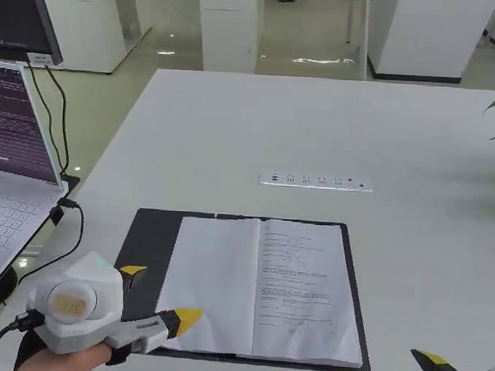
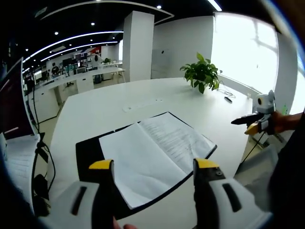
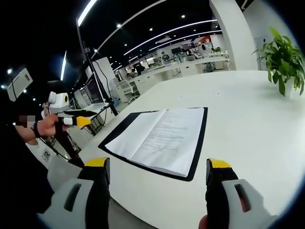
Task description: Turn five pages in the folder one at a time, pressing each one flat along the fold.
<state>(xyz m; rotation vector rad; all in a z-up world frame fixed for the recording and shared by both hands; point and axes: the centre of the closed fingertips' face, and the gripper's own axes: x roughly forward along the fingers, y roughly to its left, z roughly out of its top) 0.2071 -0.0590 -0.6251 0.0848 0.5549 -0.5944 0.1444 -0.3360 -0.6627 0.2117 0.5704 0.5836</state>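
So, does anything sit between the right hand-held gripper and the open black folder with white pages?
Nothing visible does. The right hand-held gripper, jaws open, faces the open black folder with white pages across bare white table; the white power strip lies beyond the folder.

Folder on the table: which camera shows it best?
The head view: it looks down on the open folder, so its shape is least distorted. Both gripper views show it from low, slanted angles, and curved.
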